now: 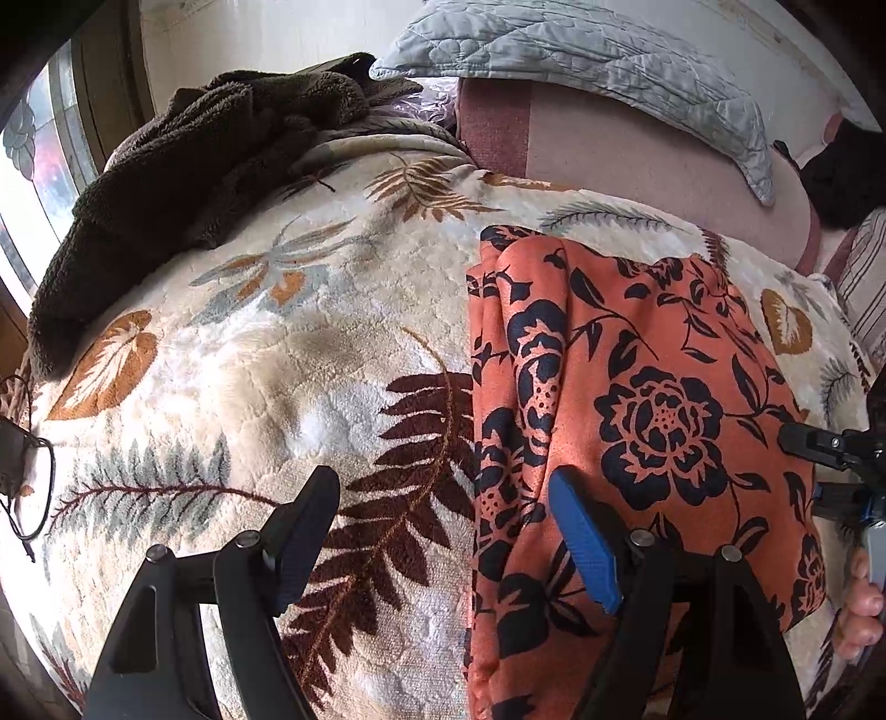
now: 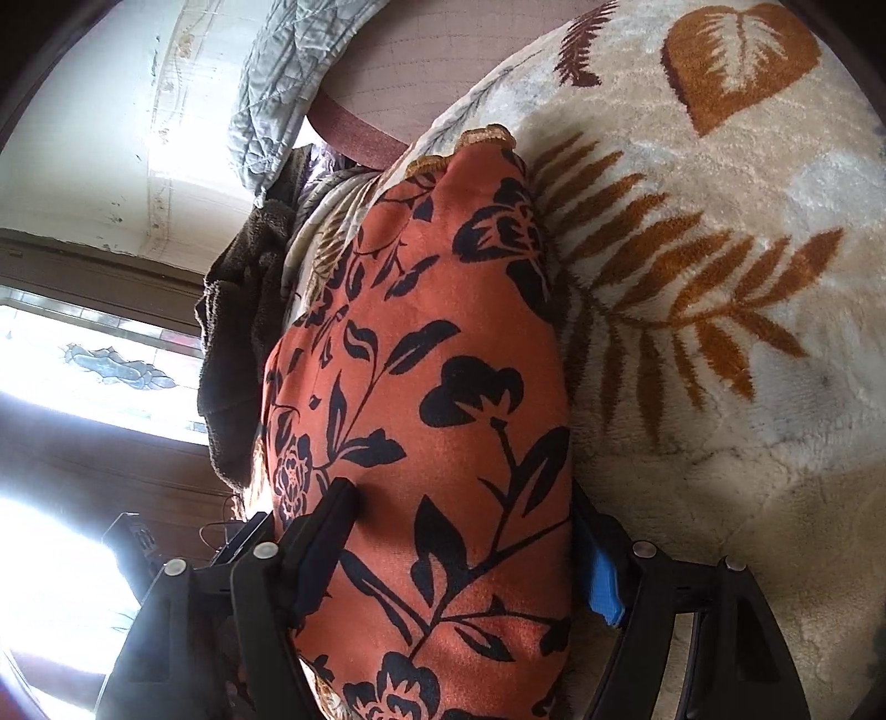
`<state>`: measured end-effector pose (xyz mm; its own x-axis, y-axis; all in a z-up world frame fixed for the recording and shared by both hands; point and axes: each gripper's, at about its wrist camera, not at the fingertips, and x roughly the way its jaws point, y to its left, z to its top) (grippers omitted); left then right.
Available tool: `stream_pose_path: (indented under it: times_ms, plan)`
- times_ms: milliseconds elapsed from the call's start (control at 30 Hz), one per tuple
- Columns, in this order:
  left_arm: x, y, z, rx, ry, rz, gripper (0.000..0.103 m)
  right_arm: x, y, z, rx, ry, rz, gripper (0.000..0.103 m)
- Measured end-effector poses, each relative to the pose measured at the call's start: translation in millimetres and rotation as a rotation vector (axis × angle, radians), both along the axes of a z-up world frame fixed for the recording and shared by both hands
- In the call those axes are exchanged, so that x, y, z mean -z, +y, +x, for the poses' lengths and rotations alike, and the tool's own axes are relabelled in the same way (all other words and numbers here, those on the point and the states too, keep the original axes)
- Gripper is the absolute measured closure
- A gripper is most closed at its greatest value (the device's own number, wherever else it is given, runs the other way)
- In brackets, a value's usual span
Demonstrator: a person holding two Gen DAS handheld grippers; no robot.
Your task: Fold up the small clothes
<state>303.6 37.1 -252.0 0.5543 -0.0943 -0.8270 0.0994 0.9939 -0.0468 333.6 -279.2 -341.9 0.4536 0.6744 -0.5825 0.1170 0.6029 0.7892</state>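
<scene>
Left hand-held gripper (image 1: pixel 443 537): jaws spread wide, holding nothing; its left finger hangs over the leaf-print blanket (image 1: pixel 232 354), its blue-padded right finger (image 1: pixel 581 545) lies over the left edge of the orange floral garment (image 1: pixel 637 387), contact not determinable. Orange floral garment: satin-like cloth, orange with dark navy roses and leaves, lying ahead and to the right of the left hand-held gripper on the blanket, its left edge bunched in lengthwise folds, the rest fairly flat. Right hand-held gripper (image 2: pixel 465 531): jaws spread, the garment (image 2: pixel 432 387) filling the gap between them, left finger (image 2: pixel 326 526) against one side of the cloth and the blue-padded right finger at the other; whether it presses the cloth firmly cannot be told. Left wrist view only: a dark brown fleece (image 1: pixel 183 183) heaped far ahead to the left, a grey quilted pillow (image 1: pixel 581 50) far ahead, spectacles (image 1: pixel 33 487) at the left margin, and the right hand-held gripper's tip (image 1: pixel 819 443) entering at the right edge over the garment, with fingers of the person's hand (image 1: pixel 861 603) below it. Right wrist view only: the garment seen lengthwise as a raised, rounded fold running ahead from the jaws, and a bright window (image 2: pixel 83 360) to the left.
</scene>
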Motion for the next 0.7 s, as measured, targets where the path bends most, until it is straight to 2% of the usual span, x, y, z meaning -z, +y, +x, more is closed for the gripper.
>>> stream_pose_path:
  times_ms: [167, 333, 367, 467, 567, 700]
  plan:
    - [-11, 34, 6, -0.046, -0.002, -0.213, 0.025, 3, 0, -2, 0.008, -0.017, 0.027, 0.027]
    - [-9, 47, 9, 0.018, 0.058, -0.525, 0.022, 2, 4, -5, 0.003, -0.027, -0.009, 0.027]
    - [-5, 43, 12, 0.043, 0.090, -0.549, 0.021, 2, 4, -5, 0.003, -0.026, -0.007, 0.027]
    - [13, 27, 18, 0.059, 0.210, -0.538, 0.021, 2, 4, -4, 0.002, -0.025, -0.002, 0.027]
    - [30, 22, 22, 0.060, 0.324, -0.630, 0.021, 2, 4, -4, 0.003, -0.025, -0.003, 0.027]
    - [47, 23, 22, 0.023, 0.393, -0.663, 0.020, 2, 4, -4, 0.004, -0.025, -0.004, 0.027]
